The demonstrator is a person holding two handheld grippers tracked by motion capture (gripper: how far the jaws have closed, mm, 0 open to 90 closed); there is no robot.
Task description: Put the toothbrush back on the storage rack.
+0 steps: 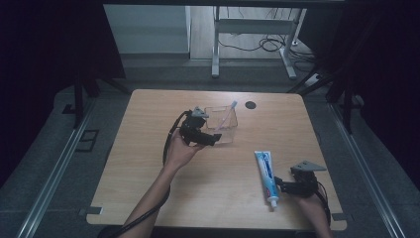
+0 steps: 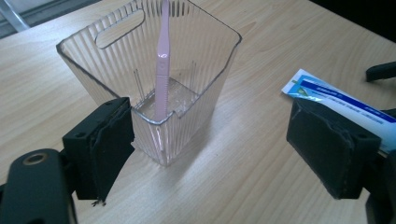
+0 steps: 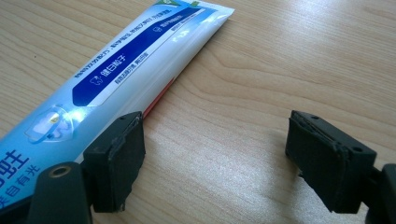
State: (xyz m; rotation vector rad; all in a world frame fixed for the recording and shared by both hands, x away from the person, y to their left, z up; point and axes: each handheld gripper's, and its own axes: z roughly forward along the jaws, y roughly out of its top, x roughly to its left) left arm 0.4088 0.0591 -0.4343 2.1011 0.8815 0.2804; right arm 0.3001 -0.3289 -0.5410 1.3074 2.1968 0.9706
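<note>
The toothpaste tube (image 1: pixel 266 177), lying at the lower right of the table (image 1: pixel 148 163), is judged light, soft and slippery; it is best pinched across its flat body. The right gripper (image 1: pixel 286 187) is held wide open beside it, empty. The left gripper (image 1: pixel 210 139), likewise open and empty, is held level at the clear bin (image 1: pixel 225 130) holding a pink toothbrush (image 1: pixel 227 115), centre frame.

A recording lab: black curtains (image 1: pixel 44 44) (floor rails (image 1: pixel 49 183) too) enclose the table (image 1: pixel 148 198).

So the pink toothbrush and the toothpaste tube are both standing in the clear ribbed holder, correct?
Not quite. The pink toothbrush stands in the clear ribbed holder, but the toothpaste tube lies flat on the table, as the high view shows.
</note>
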